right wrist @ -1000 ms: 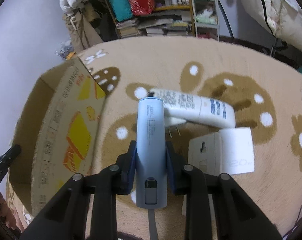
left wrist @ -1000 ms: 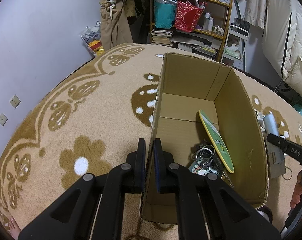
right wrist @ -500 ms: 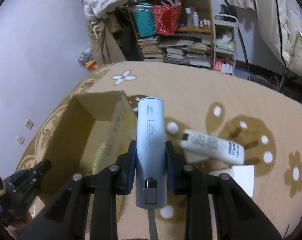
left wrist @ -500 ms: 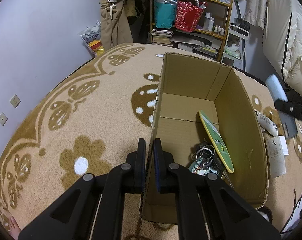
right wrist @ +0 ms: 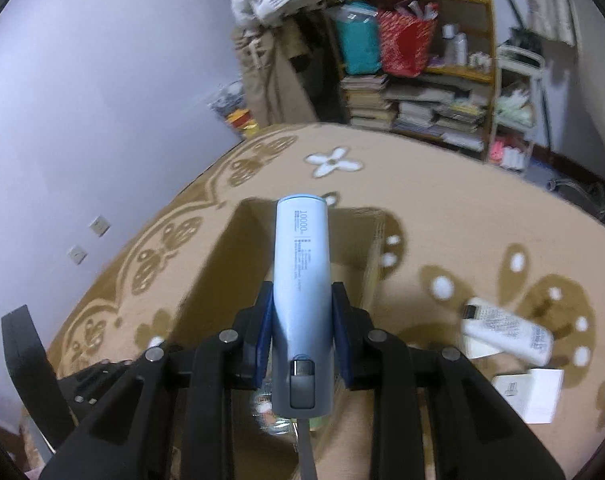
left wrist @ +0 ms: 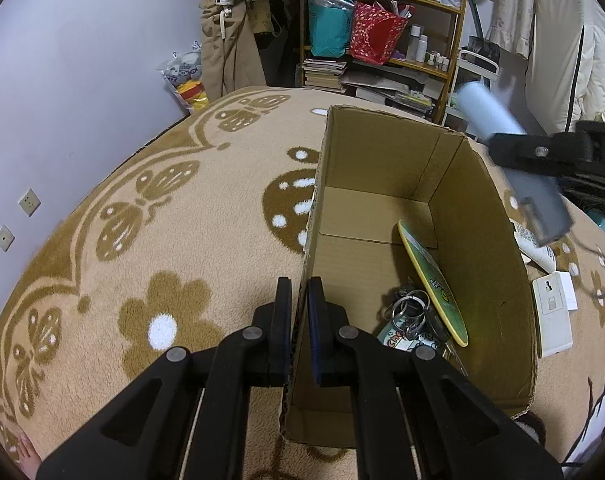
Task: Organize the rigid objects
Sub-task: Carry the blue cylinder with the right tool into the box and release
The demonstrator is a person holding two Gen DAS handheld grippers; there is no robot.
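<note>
Left gripper (left wrist: 299, 312) is clamped on the near-left wall of the cardboard box (left wrist: 478, 200), one finger outside on the carpet side, the other inside. Box stands open-topped on the patterned carpet (left wrist: 150, 216).

Right gripper (right wrist: 301, 328) is clamped on the light-blue power bank (right wrist: 300, 280). Pads grip its two long sides, far end sticks well past the fingertips, port end faces the camera with a grey cable hanging off it. In the left wrist view the same power bank (left wrist: 490, 112) is in the air above the box's far-right corner, tilted, blurred, with the black finger of the right gripper across it.

Inside the box: a yellow-green flat disc (left wrist: 432, 280) leaning on edge against the right wall, a bunch of metal rings (left wrist: 410, 308) near its base, and a printed flat item (left wrist: 398, 336) partly under them. Far half of the box floor is bare cardboard.

Right of the box, on the carpet: a white tube (right wrist: 506, 330) lying flat, and nearer, a white adapter with its white box (left wrist: 552, 308). Tube sits just far of the adapter; cannot tell if they touch.

Far end of the room: wooden shelf (left wrist: 390, 60) with books, a teal bag and a red bag.
</note>
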